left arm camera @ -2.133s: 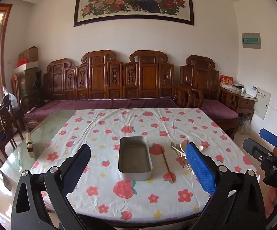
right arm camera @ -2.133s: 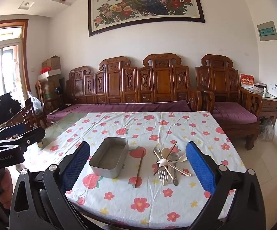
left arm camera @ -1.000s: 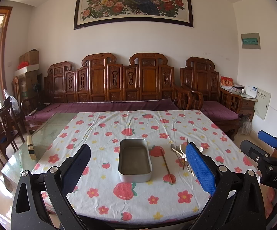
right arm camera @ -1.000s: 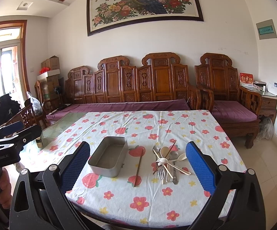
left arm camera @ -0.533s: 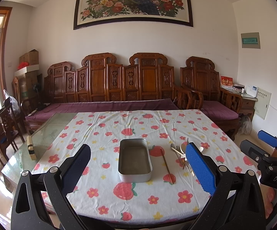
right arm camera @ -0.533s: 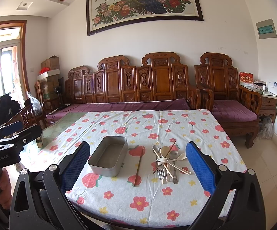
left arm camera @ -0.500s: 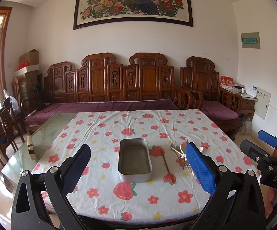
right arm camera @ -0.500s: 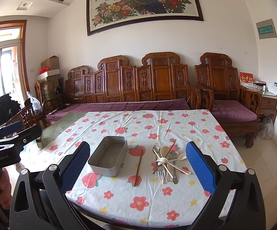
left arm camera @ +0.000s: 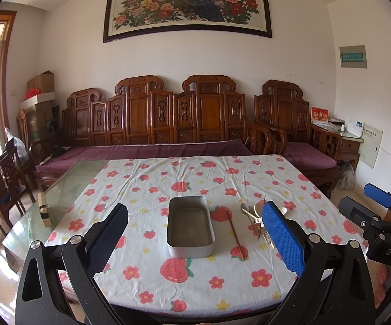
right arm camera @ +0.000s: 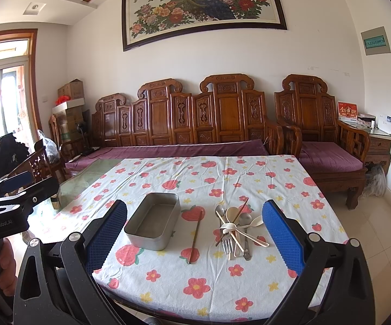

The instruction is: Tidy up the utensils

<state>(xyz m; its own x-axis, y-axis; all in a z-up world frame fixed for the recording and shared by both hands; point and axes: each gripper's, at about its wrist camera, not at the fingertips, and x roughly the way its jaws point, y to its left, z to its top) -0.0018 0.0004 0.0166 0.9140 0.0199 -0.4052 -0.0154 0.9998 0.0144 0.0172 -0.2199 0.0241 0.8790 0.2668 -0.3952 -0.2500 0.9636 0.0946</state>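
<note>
An empty rectangular metal tin (left arm camera: 190,226) (right arm camera: 153,221) rests on the flowered tablecloth (left arm camera: 195,276) (right arm camera: 211,276). Right of it lies a single brown chopstick (left arm camera: 236,235) (right arm camera: 195,237). Further right is a pile of utensils (right arm camera: 236,227) (left arm camera: 255,216): spoons, forks and a crossed chopstick, partly hidden by my finger in the left wrist view. My left gripper (left arm camera: 195,241) hangs open before the table's near edge, nothing between its fingers. The right gripper (right arm camera: 195,241) is open too, held back from the table and empty.
A carved wooden bench (right arm camera: 184,124) with purple cushions and an armchair (right arm camera: 322,138) stand beyond the table. Bare glass tabletop (left arm camera: 68,184) shows at the left with a small block (left arm camera: 44,212) on it. Dark wooden chairs (left arm camera: 3,189) stand at the far left.
Both views have shifted only slightly over the last two seconds; the tin and utensils lie where they were and both grippers stay open.
</note>
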